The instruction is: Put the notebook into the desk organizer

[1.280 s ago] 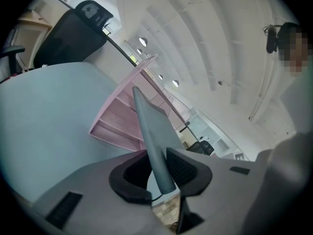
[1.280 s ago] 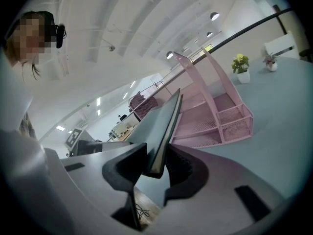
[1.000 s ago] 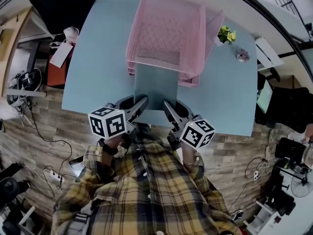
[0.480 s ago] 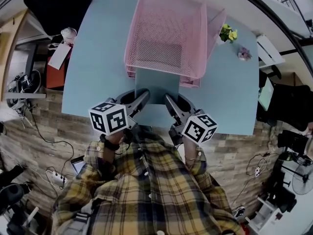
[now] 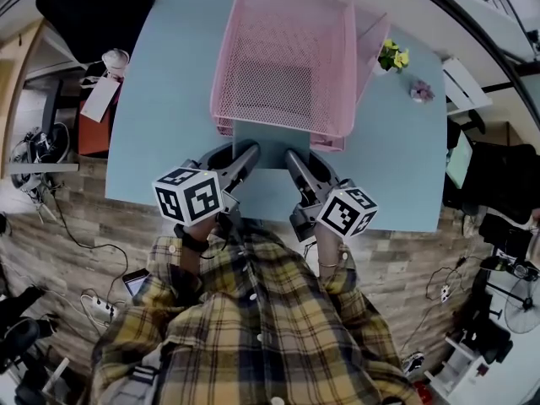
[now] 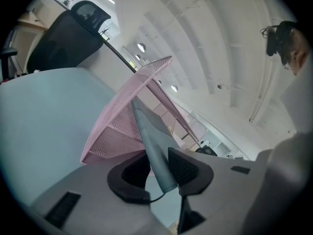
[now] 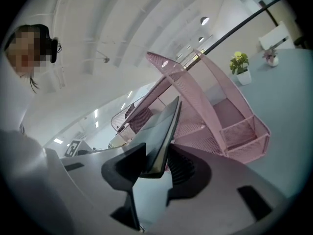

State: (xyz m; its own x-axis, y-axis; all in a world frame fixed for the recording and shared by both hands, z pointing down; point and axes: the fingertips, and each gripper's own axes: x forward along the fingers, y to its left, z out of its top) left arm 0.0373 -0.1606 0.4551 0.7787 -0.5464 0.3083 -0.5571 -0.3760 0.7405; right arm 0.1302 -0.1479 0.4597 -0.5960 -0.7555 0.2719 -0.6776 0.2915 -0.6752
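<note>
A thin grey-blue notebook (image 5: 268, 146) lies flat with its far end inside the lower level of the pink mesh desk organizer (image 5: 287, 24). My left gripper (image 5: 236, 157) is at its near left corner and my right gripper (image 5: 299, 160) at its near right corner. In the left gripper view the notebook (image 6: 149, 141) runs between the pads of the left gripper (image 6: 159, 173) towards the organizer (image 6: 117, 126). The right gripper view shows the same for the notebook (image 7: 164, 131) in the right gripper (image 7: 156, 168), with a slit beside one pad. Both pairs of jaws have just been opening; the notebook sits loosely between them.
The light blue table (image 5: 169, 125) carries a small potted plant with yellow flowers (image 5: 390, 57) and a tiny pink ornament (image 5: 419, 91) to the right of the organizer. A black chair (image 5: 93, 7) stands at the far left. Cables lie on the wooden floor.
Both grippers moved forward towards the organizer, pushing the notebook further in. Less of the notebook shows in front of the organizer than before.
</note>
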